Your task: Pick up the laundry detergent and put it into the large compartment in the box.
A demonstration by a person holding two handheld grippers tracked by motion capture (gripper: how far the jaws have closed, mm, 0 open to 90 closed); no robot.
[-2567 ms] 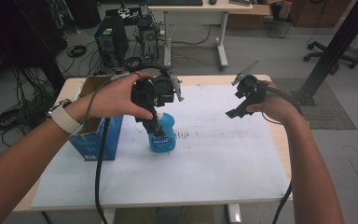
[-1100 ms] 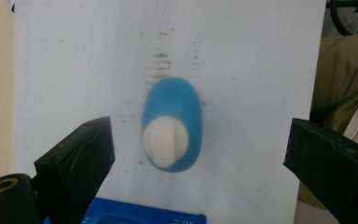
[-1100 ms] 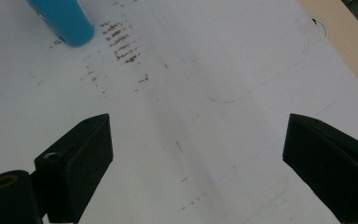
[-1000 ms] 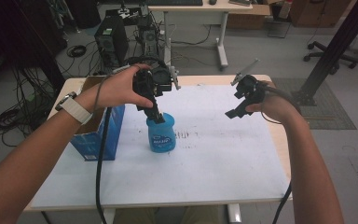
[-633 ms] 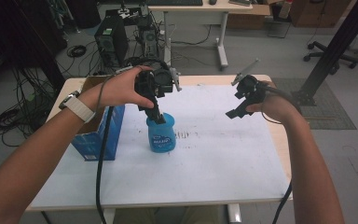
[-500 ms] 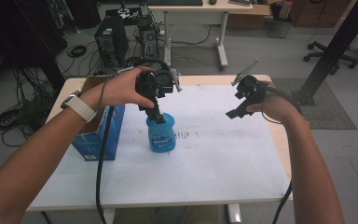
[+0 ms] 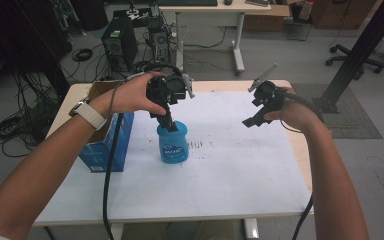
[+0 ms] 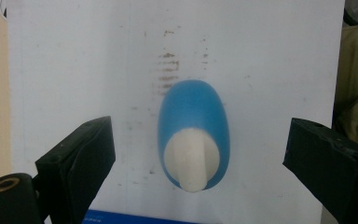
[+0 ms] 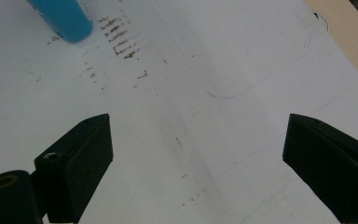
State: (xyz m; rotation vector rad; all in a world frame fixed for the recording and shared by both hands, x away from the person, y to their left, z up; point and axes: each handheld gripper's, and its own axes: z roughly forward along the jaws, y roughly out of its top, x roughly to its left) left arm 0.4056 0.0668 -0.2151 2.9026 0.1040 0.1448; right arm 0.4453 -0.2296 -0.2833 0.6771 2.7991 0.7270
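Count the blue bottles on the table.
1: the blue plastic bottle with a white cap stands on the white sheet, directly under the left gripper. The open blue cardboard box may hide more.

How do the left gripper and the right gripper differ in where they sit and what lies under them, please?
The left gripper hangs directly over the blue bottle, pointing down at its white cap; the right gripper is held off to the side, apart from the bottle. Bare white paper with brown smudges lies between the right gripper's jaws, the bottle between the left's. Both stand wide open, gripping nothing.

Left gripper (image 7: 169,120) pointing straight down, jaws wide apart. Right gripper (image 7: 250,120) raised, angled down-left, jaws wide apart. Both forearms extended.
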